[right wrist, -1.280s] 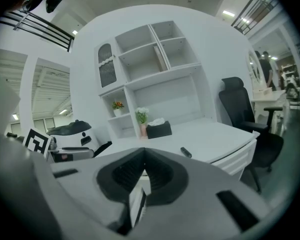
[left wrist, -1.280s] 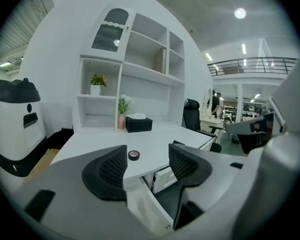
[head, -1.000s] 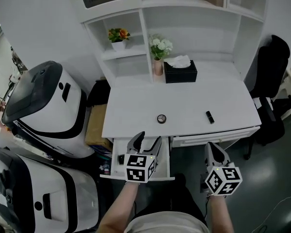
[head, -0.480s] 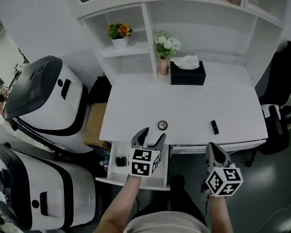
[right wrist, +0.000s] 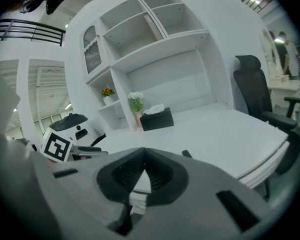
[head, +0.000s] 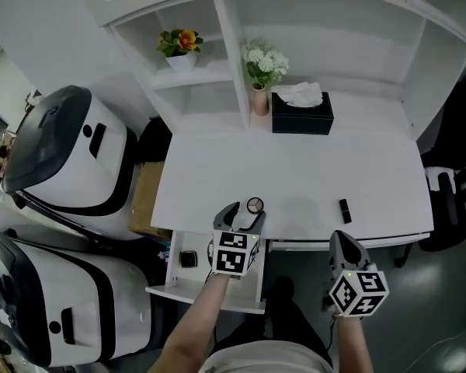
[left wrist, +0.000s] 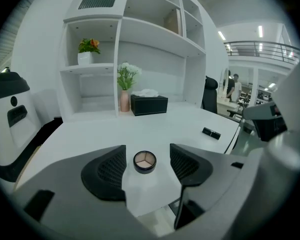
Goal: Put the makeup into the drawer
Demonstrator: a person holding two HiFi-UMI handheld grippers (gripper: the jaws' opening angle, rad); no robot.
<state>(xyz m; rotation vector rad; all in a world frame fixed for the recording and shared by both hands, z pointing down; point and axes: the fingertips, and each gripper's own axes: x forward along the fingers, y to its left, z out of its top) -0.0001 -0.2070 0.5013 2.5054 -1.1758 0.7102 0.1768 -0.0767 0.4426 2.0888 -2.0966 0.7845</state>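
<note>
In the head view the left gripper [head: 245,215] sits at the lower centre of the frame, over the front edge of the white desk [head: 295,165]. Its marker cube faces the camera and its jaws are spread wide. The round makeup compact [head: 255,205] lies on the desk just beyond the tips. In the left gripper view the compact shows lid-open with tan shades, centred between the two ribbed pads [left wrist: 109,170]. A clear gap is left on either side, so nothing presses on it. Below the desk edge, at the lower left of the head view, the drawer [head: 206,295] stands pulled out. A small dark square item [head: 188,259] lies near its left end. The right gripper [head: 341,239] hangs at the lower right of the frame, off the front of the desk and well apart from the compact. In its own view the jaws are pressed together at the tips with nothing between them. A slim black makeup stick [head: 344,207] lies on the desk toward the right, near the front edge. At the back of the desk stand a black tissue box [head: 302,113] and, just left of it, a vase of white flowers [head: 260,68]. A pot of orange flowers [head: 179,47] sits on the shelf at upper left.
</note>
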